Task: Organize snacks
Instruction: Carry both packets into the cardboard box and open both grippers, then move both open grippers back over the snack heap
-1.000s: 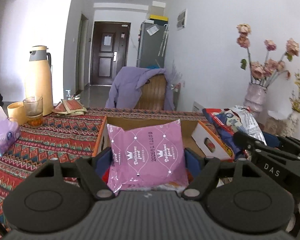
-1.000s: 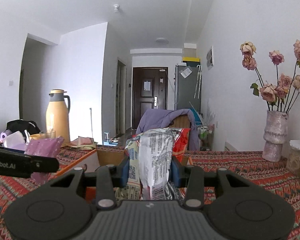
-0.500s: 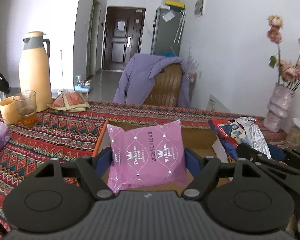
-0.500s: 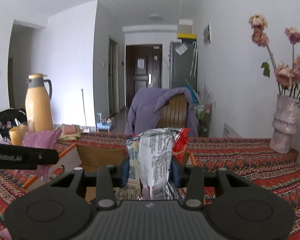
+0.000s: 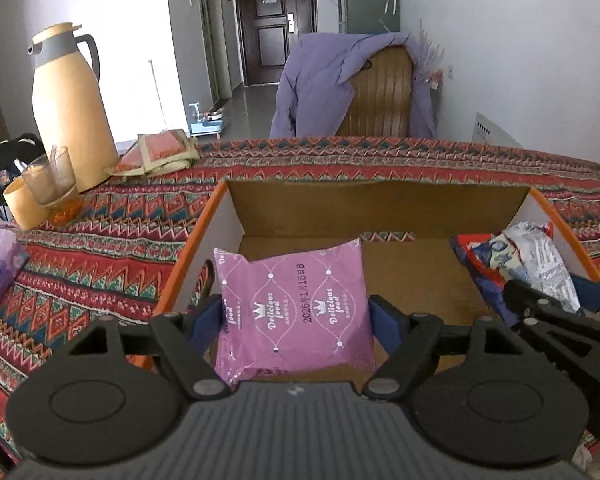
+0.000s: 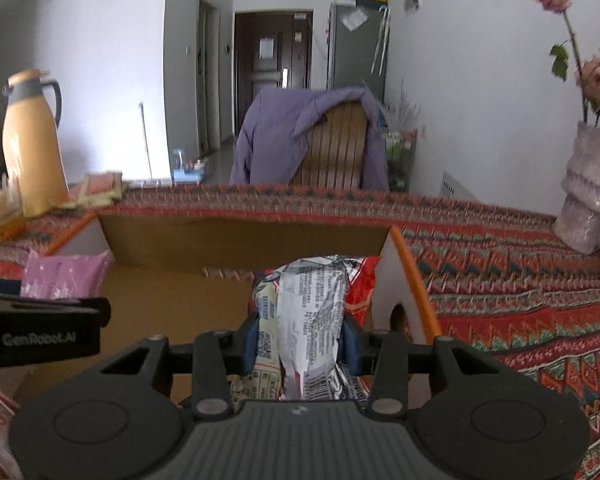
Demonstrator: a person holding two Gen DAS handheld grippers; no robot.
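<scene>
- Now both tools hang over the open box [image 5: 236, 220], which sits on the patterned bench [image 5: 100, 220] at the middle of each view.
- Left tool [image 5: 296, 320]: the pink pack [image 5: 296, 304] sits between its blue pads, low centre of the left view, over the box's near left part. Its jaws are opening, and the pack is between them, edges against the pads.
- Right tool [image 6: 300, 338]: jaws pinched close on the silver bag [image 6: 312, 320], which stands upright between the pads, low centre of the right view, just inside the box's right wall [image 6: 396, 280].
- From the left view, that bag shows at the right edge of the frame, over the box's right side, well apart from the pink pack.
- From the right view, the pink pack shows at the left edge, with the left tool's black body below it.
- Box floor between the two packs is bare cardboard.
- On the bench, upper left of the left view: a yellow jug [image 5: 72, 112], a glass [image 5: 50, 180] just in front of it, and a flat packet [image 5: 160, 152] beside them.
- Vase [image 6: 588, 188] at the right edge of the right view, on the bench.
- Chair [image 5: 376, 92] with a purple jacket [image 5: 316, 76] draped on it behind the bench, upper centre.
</scene>
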